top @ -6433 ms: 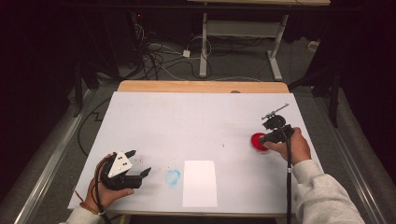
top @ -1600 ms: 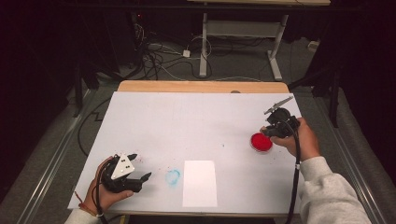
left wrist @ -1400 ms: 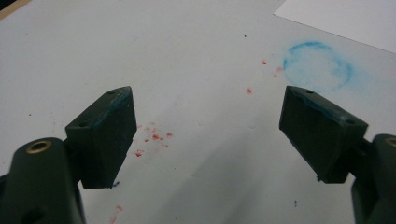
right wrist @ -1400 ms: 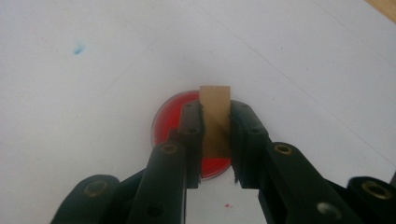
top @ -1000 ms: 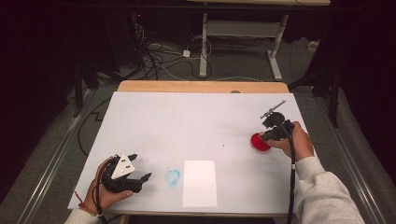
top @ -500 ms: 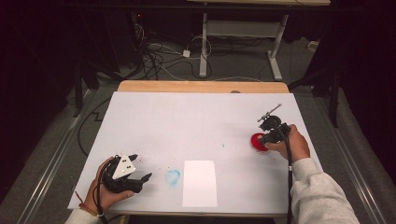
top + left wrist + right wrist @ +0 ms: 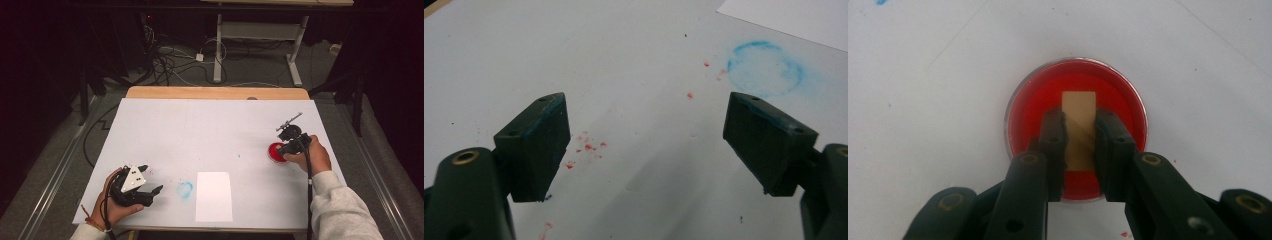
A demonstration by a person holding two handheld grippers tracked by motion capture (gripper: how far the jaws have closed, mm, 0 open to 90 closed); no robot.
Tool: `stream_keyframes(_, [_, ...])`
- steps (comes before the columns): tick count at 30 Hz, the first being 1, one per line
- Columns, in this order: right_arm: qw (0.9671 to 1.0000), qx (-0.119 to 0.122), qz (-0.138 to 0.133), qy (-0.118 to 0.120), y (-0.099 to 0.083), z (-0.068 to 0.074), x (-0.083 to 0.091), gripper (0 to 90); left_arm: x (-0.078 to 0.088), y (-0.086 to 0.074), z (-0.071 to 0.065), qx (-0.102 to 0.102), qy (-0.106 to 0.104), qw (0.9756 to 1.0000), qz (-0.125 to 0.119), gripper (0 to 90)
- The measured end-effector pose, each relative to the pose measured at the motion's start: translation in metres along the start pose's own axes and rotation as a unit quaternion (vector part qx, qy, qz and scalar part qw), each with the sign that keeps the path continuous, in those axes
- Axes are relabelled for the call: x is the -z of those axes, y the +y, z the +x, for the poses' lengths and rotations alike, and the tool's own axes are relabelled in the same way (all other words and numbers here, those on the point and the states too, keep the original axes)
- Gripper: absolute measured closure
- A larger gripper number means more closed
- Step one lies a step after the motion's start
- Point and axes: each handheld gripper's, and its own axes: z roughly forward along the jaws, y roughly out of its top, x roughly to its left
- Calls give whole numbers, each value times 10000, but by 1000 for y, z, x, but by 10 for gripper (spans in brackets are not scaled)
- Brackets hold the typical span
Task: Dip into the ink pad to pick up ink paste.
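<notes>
A round dish of red paint (image 7: 272, 152) (image 7: 1038, 105) sits on the white table near its right edge. My right gripper (image 7: 283, 149) (image 7: 1079, 122) is over the dish, shut on a small tan rectangular block (image 7: 1078, 107) that sticks out past the fingertips above the red surface. Whether the block touches the paint I cannot tell. My left gripper (image 7: 152, 178) (image 7: 646, 117) rests low at the table's front left, open, with nothing between its fingers. A blue ring mark (image 7: 185, 189) (image 7: 765, 70) lies just beyond it.
A white paper sheet (image 7: 214, 196) (image 7: 794, 17) lies at the front centre, right of the blue ring. Small red specks (image 7: 586, 147) dot the table by the left gripper. Behind the wooden far edge (image 7: 215, 92) are cables and desk legs on the floor.
The right gripper has come down and slightly left from above the dish's far side to sit over the red dish, still holding the block. The left gripper has stayed put.
</notes>
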Motion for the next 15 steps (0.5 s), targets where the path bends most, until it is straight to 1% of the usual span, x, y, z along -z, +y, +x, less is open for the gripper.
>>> stream_keyframes(6, [10000, -1, -9, -17, -1, 0, 0, 766, 0, 0, 0, -1, 10, 10000, 4, 184])
stream_keyframes(11, [9999, -32, -90, 53, -3, -1, 0, 765, 0, 0, 1, 21, 25, 10000, -7, 184])
stream_keyframes(13, [9999, -6, -102, 54, -2, -2, 1, 766, 0, 0, 1, 16, 23, 10000, -4, 183])
stream_keyframes(15, [9999, 90, -112, 14, -2, -1, 2, 765, 0, 0, 1, -7, 26, 10000, 11, 183])
